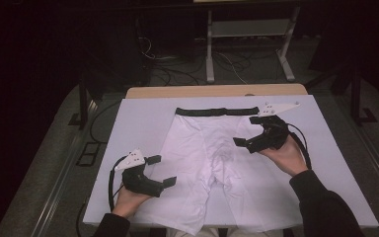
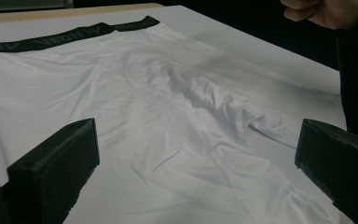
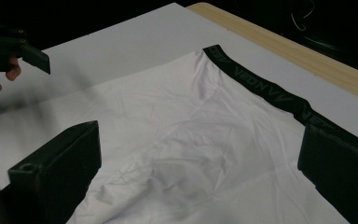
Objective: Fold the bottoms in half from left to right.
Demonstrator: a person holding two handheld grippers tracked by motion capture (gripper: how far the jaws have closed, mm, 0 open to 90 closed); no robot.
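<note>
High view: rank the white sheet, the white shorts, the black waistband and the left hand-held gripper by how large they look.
1. White sheet, covering most of the table.
2. White shorts, spread flat on it.
3. Left hand-held gripper and black waistband: too close to rank, one bulky, one long and thin, and the gripper sits nearer the camera.

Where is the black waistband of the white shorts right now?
High view: the waistband lies at the table's far side, beside the right gripper.
</note>
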